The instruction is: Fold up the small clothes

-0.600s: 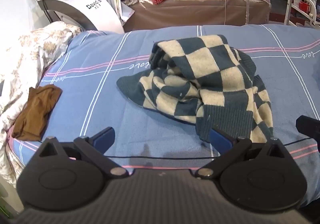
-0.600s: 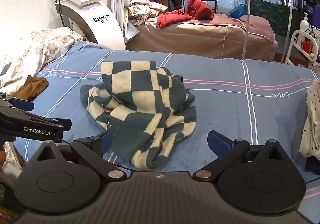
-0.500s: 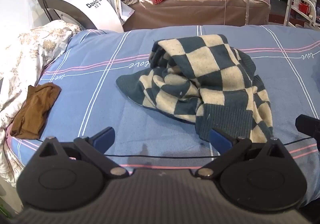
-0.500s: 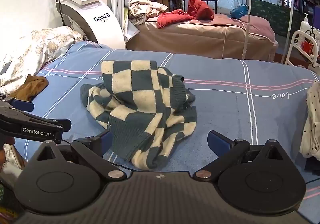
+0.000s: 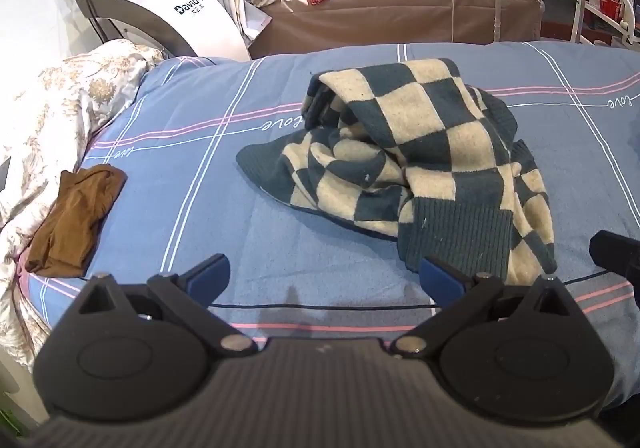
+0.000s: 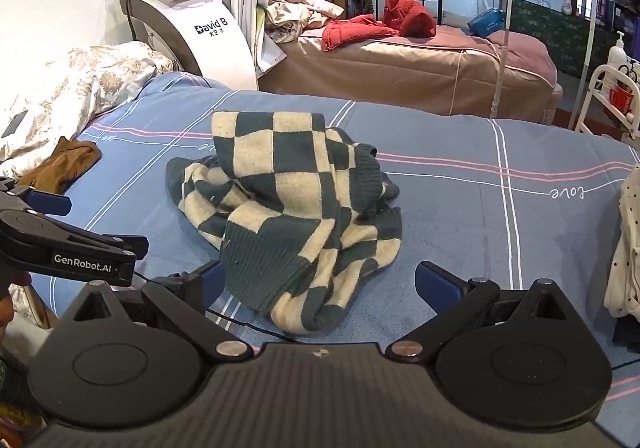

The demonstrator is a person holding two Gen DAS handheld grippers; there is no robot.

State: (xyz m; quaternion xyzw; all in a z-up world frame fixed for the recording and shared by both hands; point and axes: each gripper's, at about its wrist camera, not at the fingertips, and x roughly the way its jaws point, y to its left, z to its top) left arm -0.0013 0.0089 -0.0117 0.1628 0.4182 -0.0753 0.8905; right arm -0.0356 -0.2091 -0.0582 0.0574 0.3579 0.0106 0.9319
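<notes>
A crumpled dark-teal and cream checkered knit sweater lies in a heap on the blue bedsheet; it also shows in the right wrist view. My left gripper is open and empty, near the bed's front edge, its right finger close by the sweater's ribbed hem. My right gripper is open and empty, with the sweater's near hem lying between its fingers. The left gripper's body shows at the left of the right wrist view.
A folded brown garment lies at the bed's left edge beside a floral quilt. A white dotted garment sits at the right edge. A white machine and a second bed with red clothes stand behind.
Both grippers have barely shifted; the view is almost the same. The sweater has not moved.
</notes>
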